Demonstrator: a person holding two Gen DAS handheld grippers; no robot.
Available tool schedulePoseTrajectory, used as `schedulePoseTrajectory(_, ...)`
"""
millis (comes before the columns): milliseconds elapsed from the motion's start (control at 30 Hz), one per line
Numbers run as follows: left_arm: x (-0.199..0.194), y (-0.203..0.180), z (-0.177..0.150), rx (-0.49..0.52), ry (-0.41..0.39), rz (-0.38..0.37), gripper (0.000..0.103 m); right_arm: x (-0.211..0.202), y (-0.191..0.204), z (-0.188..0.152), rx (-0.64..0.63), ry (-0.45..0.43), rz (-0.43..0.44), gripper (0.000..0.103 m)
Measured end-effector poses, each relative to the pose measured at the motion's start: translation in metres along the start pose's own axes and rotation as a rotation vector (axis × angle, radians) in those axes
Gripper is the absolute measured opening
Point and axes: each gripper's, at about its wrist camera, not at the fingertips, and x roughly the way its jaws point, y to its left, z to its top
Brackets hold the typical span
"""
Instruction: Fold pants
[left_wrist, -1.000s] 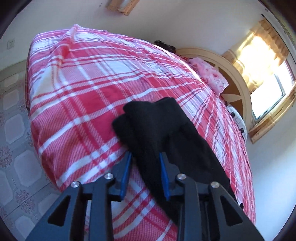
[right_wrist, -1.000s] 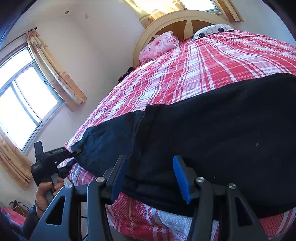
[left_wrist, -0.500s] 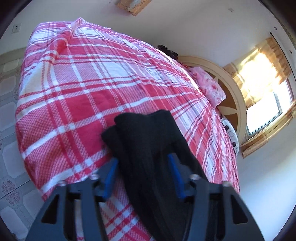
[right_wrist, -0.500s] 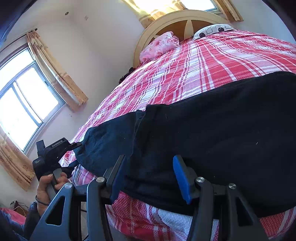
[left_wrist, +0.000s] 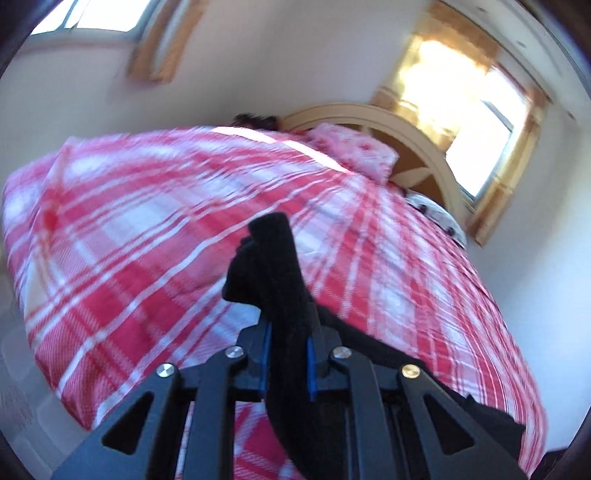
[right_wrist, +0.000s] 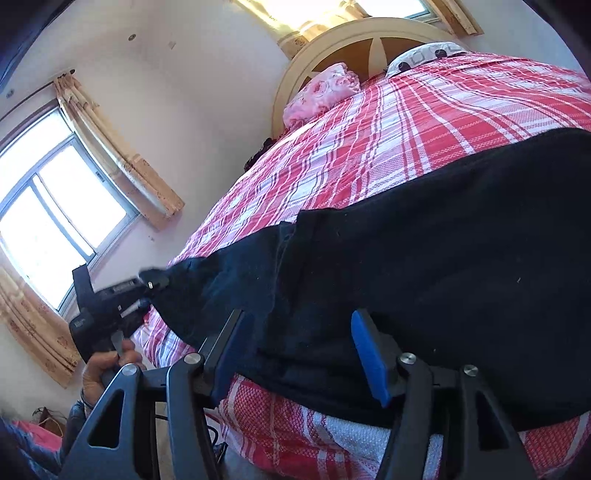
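Note:
Black pants (right_wrist: 443, 277) lie spread across the near edge of a bed with a red plaid cover (right_wrist: 406, 122). My right gripper (right_wrist: 299, 325) sits at the bed edge, its blue pads on either side of the waist area. Its jaws are opening and do not press the cloth. My left gripper (left_wrist: 289, 332) is shut on the end of the pants (left_wrist: 273, 266), which stands up as a narrow black bunch above the plaid cover (left_wrist: 147, 240). In the right wrist view the left gripper (right_wrist: 155, 278) pinches the far left corner of the pants, held by a hand (right_wrist: 103, 365).
A pink pillow (left_wrist: 354, 155) and a white patterned pillow (right_wrist: 424, 59) lie at the cream arched headboard (right_wrist: 332, 40). Curtained windows (right_wrist: 44, 221) stand on the walls. Tiled floor shows beyond the bed edge at the left.
My left gripper has closed on the pants end and lifted it off the cover, rolling as it rose. The right gripper stays in place with its jaws slightly wider.

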Motion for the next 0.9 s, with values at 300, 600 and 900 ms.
schedulePoseTrajectory(300, -0.032, -0.124, -0.014, 0.357, -0.049, -0.298, 0.015, -0.063, -0.021, 0.017, 0.044, -0.172, -0.102, 0.06)
schedulePoseTrajectory(600, -0.051, -0.232, -0.097, 0.665, 0.054, -0.638, 0.015, -0.149, -0.072, 0.018, 0.158, -0.337, -0.213, 0.06)
schedulePoseTrajectory(900, -0.045, -0.265, -0.187, 0.998, 0.06, -0.607, 0.015, -0.191, -0.106, 0.001, 0.226, -0.378, -0.263, 0.06)
